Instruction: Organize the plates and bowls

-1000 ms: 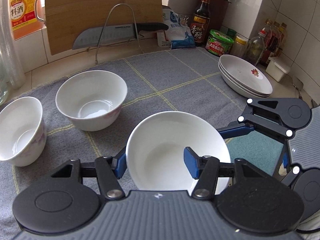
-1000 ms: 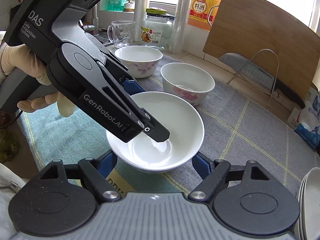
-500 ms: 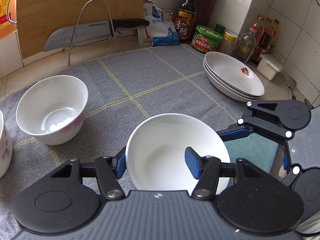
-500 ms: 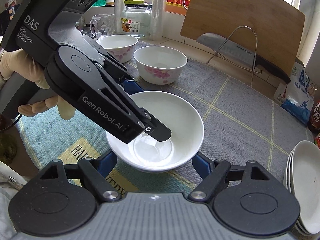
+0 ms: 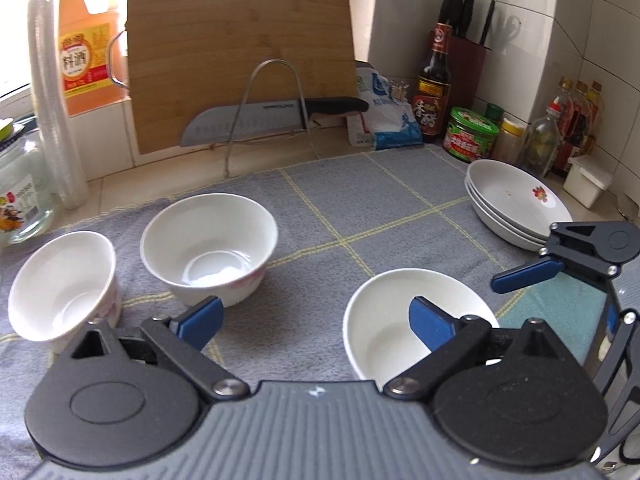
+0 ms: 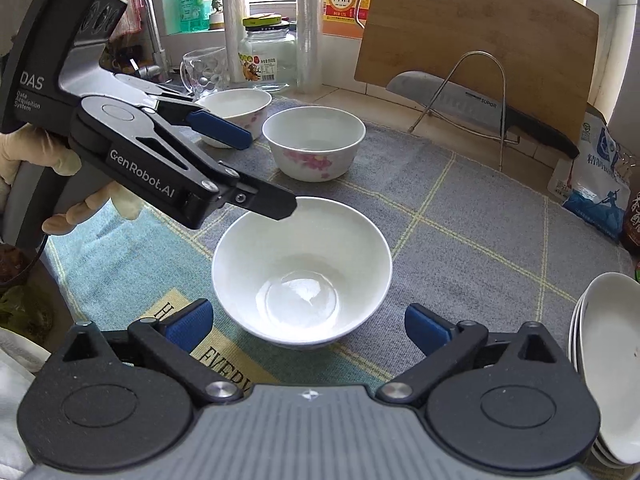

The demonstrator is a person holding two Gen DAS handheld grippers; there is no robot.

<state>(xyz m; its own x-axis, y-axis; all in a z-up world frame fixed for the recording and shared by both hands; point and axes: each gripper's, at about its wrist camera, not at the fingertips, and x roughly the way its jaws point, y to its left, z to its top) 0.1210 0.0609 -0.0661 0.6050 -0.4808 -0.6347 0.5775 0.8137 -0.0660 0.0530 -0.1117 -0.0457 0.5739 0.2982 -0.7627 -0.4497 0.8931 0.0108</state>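
Observation:
A plain white bowl (image 6: pixel 302 276) stands on the grey checked mat (image 6: pixel 460 216). My right gripper (image 6: pixel 308 324) straddles its near side; the jaws are opening and both pads stand off its wall. My left gripper (image 6: pixel 266 174) is opening too, with one fingertip hovering at the bowl's far-left rim. In the left wrist view this bowl (image 5: pixel 384 328) lies under the right finger of the left gripper (image 5: pixel 314 318). Two flower-patterned bowls (image 5: pixel 208 248) (image 5: pixel 60 284) sit at the left. A stack of shallow plates (image 5: pixel 516 204) rests at the right.
A bamboo cutting board (image 5: pixel 240 52) and a knife (image 5: pixel 248 122) on a wire rack stand behind the mat. Sauce bottles (image 5: pixel 434 92), a green-lidded jar (image 5: pixel 470 138) and a salt bag (image 5: pixel 384 120) crowd the back right corner. A glass jar (image 6: pixel 266 60) and mug (image 6: pixel 204 72) stand near the sink.
Both grippers have opened wide and let go of the plain bowl, which now rests on the mat. The left gripper has swung left, so the bowl sits under its right finger.

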